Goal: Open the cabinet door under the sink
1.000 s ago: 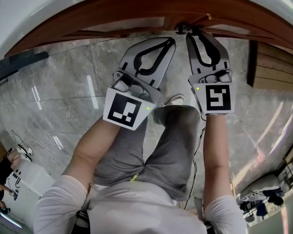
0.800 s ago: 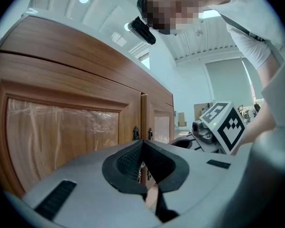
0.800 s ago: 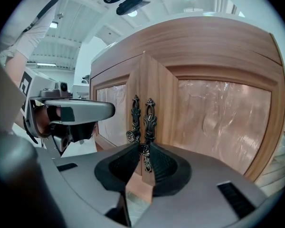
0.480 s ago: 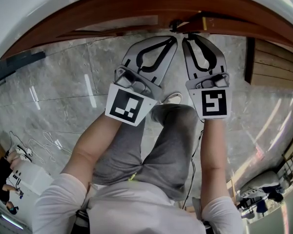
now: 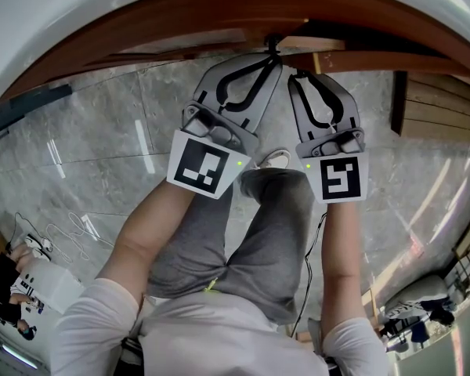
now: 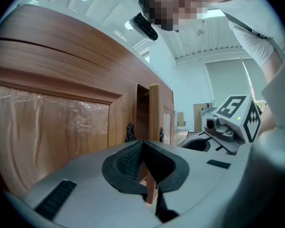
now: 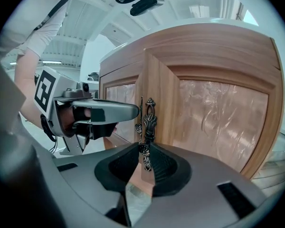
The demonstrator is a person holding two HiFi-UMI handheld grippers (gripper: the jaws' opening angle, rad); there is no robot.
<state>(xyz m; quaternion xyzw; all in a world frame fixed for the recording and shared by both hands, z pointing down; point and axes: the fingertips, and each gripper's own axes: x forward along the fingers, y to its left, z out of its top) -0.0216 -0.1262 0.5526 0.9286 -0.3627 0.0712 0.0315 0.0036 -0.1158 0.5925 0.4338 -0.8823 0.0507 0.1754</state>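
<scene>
Pulled back toward the person, the right gripper has drawn the cabinet door further ajar than a second ago. Its jaws pinch the ornate handle low down for leverage. The left gripper, jaws pressed together and empty, sits at the door's free edge, likely ready to help swing it.

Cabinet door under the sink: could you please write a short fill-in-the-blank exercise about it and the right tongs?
1. The right tongs are shut on the door's ornate metal ____.
2. The cabinet door that they hold is already partly ____.
3. The panel of this door is brown ____ under a clear film.
Missing words: handle; open; wood.
</scene>
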